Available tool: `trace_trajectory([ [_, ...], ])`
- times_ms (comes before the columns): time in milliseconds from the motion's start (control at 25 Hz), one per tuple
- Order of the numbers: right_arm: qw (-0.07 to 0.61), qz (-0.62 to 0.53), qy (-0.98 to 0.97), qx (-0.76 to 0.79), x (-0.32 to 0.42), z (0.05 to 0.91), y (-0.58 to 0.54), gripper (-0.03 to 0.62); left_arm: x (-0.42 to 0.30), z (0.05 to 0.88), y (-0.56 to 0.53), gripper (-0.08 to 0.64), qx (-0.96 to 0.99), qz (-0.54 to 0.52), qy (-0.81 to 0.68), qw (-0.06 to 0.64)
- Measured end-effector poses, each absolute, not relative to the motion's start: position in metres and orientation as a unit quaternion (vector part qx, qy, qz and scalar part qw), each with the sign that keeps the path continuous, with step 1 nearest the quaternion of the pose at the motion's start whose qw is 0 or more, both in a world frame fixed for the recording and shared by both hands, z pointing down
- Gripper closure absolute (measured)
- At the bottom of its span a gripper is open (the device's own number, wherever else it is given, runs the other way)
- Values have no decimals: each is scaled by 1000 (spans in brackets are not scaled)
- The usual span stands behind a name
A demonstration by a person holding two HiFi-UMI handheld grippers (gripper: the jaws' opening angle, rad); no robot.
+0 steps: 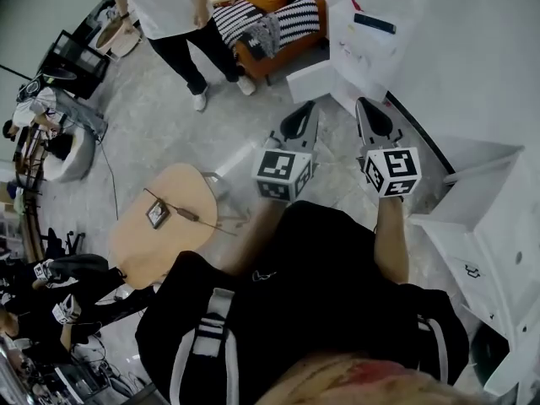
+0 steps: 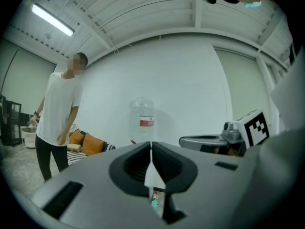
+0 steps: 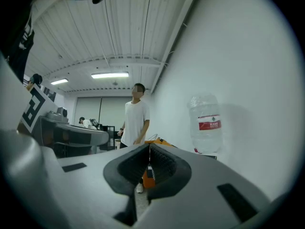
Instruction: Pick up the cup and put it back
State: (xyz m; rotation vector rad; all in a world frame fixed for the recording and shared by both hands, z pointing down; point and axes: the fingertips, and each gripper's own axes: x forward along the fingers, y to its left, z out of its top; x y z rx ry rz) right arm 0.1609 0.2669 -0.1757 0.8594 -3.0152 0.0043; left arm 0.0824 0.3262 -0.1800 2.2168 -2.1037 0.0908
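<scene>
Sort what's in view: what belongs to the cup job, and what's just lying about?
Job:
- left gripper, shut, empty
- right gripper, shut, empty
- cup: not in any view

Lying about:
- water jug
- sofa
- round wooden table
- standing person in a white shirt

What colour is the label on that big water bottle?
The label is red; the right gripper view shows it best.

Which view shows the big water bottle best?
The right gripper view: the water bottle is whole, large, label visible. The left gripper view shows it smaller; the head view only clips it at the top edge.
</scene>
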Motion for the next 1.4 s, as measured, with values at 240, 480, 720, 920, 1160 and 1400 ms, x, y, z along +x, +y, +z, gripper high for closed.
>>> trace_trajectory([
  [240,9,21,-953,301,161,-164,240,581,73,-170,301,545,735,36,-675,58],
  [480,25,44,-945,323,136,-144,194,581,38,-150,250,545,745,39,-661,84],
  [720,4,62,-939,339,83,-144,131,581,-17,-143,174,545,759,54,-642,97],
  [920,-18,73,-927,368,39,-158,63,581,-66,-144,95,545,788,75,-604,90],
  [1160,18,62,-910,410,-1,-144,9,581,-109,-123,25,545,818,82,-561,97],
  [1400,43,83,-903,419,-13,-113,-14,581,-103,-102,-23,545,837,100,-532,81],
])
